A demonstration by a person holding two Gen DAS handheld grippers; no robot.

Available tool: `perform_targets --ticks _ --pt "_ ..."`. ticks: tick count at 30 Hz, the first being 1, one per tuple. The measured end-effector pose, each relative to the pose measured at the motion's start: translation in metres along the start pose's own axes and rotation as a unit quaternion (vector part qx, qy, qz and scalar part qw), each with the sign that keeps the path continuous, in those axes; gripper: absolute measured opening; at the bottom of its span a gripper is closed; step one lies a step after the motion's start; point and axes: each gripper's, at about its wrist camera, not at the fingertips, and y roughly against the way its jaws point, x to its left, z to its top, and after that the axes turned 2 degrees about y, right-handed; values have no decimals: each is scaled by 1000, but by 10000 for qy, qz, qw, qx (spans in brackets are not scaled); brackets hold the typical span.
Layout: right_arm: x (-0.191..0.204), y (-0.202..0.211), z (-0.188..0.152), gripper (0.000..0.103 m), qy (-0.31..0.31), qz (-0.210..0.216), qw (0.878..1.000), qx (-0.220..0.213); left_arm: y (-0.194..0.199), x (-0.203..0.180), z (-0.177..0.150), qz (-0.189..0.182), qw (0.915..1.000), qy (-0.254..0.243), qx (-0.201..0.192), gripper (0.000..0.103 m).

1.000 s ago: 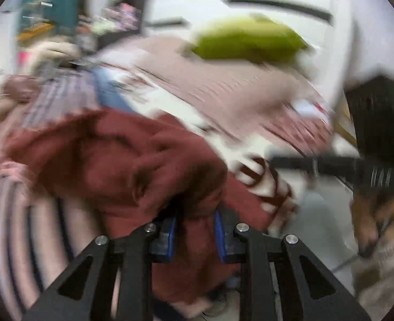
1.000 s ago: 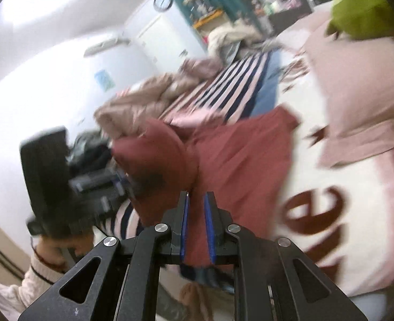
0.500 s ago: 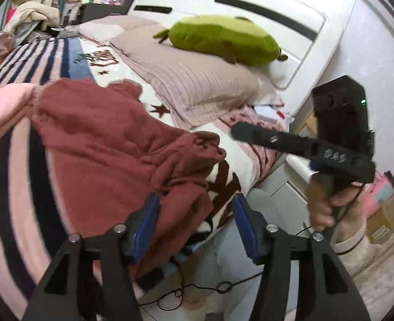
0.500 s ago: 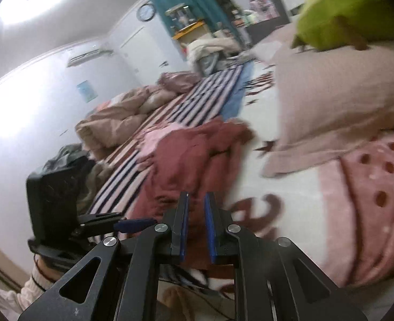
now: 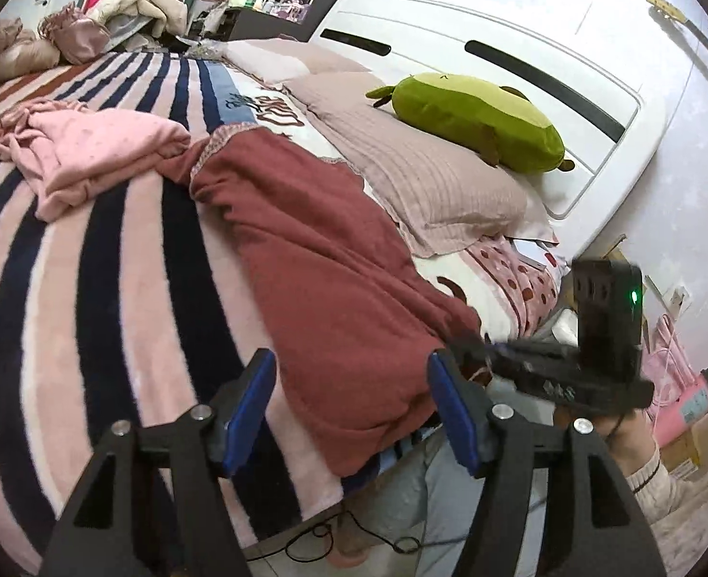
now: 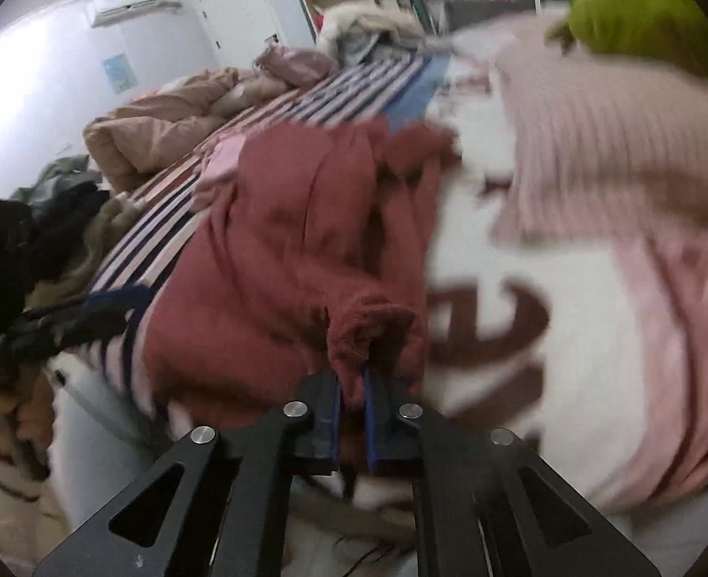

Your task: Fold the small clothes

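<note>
The left hand-held gripper has its blue-padded fingers spread wide and holds nothing; it hovers at the near edge of the bed, with the hem of a dark red garment showing between the fingers. The right hand-held gripper has its fingers pressed together, pinching a bunched corner of the same dark red garment at the bed's edge. In the left wrist view, the right hand-held gripper appears at the garment's lower right corner. The garment lies spread lengthwise over a striped blanket of pink, navy and white. A crumpled pink garment lies beyond it on the blanket, touching its far corner. To the right sits a ribbed mauve pillow, with a green plush toy lying on it against the white headboard. The right wrist view is blurred.
</note>
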Motion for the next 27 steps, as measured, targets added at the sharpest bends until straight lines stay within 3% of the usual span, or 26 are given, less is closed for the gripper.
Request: perform_targets --ticks 3,7,8,10,12,17,21,23,24,27 --pt "1 0 -9 0 -91 170 9996 196 -8 4 1 -85 9999 23 69 61" --pt "3 14 5 4 142 20 9998 158 -11 10 8 -161 9998 114 40 61" --pt "2 20 12 10 218 3 9997 86 -10 12 11 -166 9998 133 4 62" --pt "1 37 31 45 388 8 9991 -171 -5 16 19 -132 9997 162 -106 64" --pt "-1 42 54 58 470 24 9984 -323 -1 23 28 -71 9995 210 -210 66" --pt "-9 3 116 58 617 365 9969 -326 -5 34 43 -92 9988 405 -269 66" --pt "-16 -61 151 57 694 544 9960 154 -19 34 43 -249 9988 416 -110 66" --pt "-15 -85 156 27 806 692 9935 416 -27 36 41 -264 9988 404 18 66" --pt "-14 -91 158 3 822 685 9932 450 -33 37 39 -274 9988 399 106 66" --pt "-12 -86 157 3 1053 188 9942 144 -41 37 35 -370 9984 355 247 66"
